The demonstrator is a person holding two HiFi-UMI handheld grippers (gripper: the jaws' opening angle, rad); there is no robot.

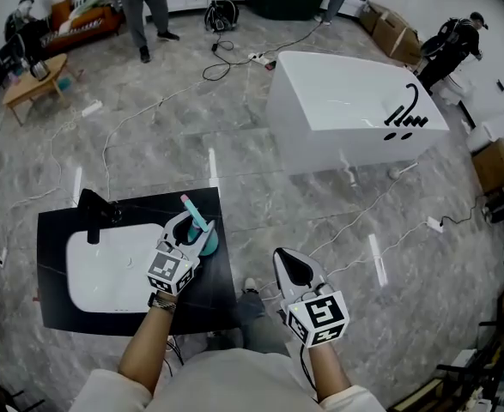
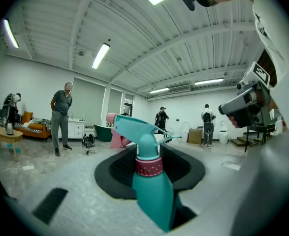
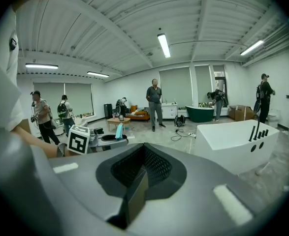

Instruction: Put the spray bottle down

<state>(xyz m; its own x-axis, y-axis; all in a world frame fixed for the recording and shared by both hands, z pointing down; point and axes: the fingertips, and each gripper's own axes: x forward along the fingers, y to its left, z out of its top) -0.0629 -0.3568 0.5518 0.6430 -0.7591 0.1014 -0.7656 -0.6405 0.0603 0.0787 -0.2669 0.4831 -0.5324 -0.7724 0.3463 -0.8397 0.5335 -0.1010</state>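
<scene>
A teal spray bottle (image 1: 202, 228) with a pink collar and a pink nozzle tip is held by my left gripper (image 1: 190, 233), which is shut on its body. The bottle hangs over the right part of a black countertop (image 1: 213, 290), beside a white sink basin (image 1: 106, 269). In the left gripper view the spray bottle (image 2: 151, 186) fills the space between the jaws, its trigger head pointing left. My right gripper (image 1: 293, 266) is over the floor to the right of the counter, shut with nothing in it. In the right gripper view the right gripper (image 3: 137, 181) shows its pads together.
A black faucet (image 1: 94, 209) stands at the basin's far left corner. A white bathtub (image 1: 346, 110) sits on the grey floor ahead to the right. Cables (image 1: 234, 54) trail across the floor. People (image 1: 144, 11) stand at the far end, near a wooden table (image 1: 33, 84).
</scene>
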